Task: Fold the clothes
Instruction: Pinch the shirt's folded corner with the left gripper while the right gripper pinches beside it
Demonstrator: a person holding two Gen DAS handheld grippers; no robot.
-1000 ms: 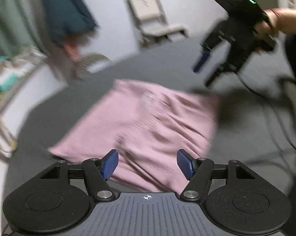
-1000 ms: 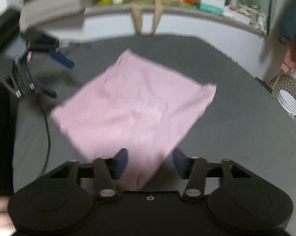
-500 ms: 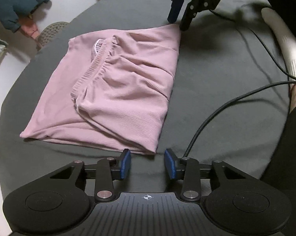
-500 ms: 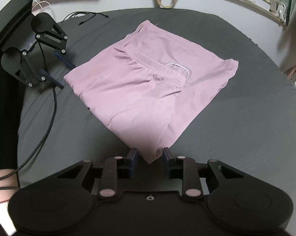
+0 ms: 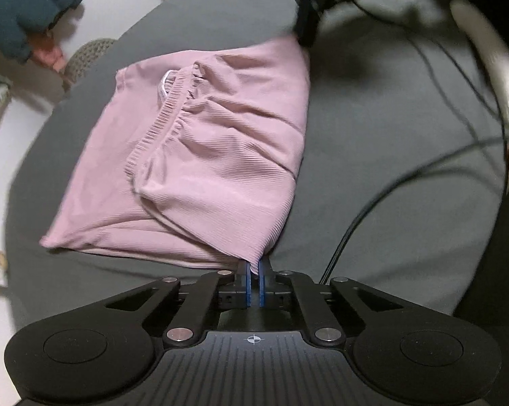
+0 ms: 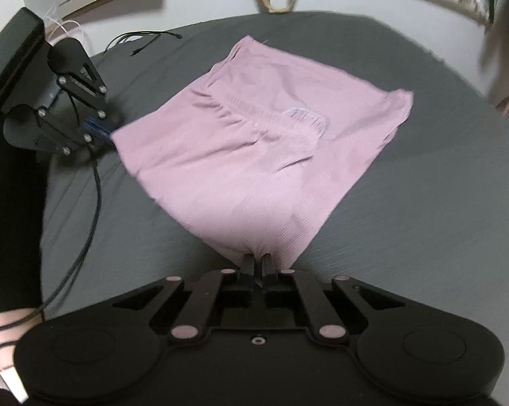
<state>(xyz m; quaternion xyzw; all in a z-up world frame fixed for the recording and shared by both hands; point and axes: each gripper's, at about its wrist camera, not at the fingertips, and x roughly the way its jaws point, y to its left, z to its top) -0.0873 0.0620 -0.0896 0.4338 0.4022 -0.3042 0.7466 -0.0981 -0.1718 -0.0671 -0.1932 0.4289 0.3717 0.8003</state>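
The pink garment [image 5: 220, 155], partly folded with its gathered waistband on top, lies spread on the dark grey bed [image 5: 372, 169]. The left gripper [image 5: 253, 275] is clamped on one near corner and the right gripper [image 6: 258, 264] is clamped on the other; black cables [image 6: 92, 186] trail across the bed beside the cloth

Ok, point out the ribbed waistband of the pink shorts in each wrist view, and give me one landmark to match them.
Left wrist view: the waistband runs diagonally through the upper left of the pink shorts, white drawstring at its far end.
Right wrist view: the waistband crosses the middle of the shorts, left to right.
Shared landmark: the left tongs, shut on a near corner, show at the shorts' left corner in the right view.
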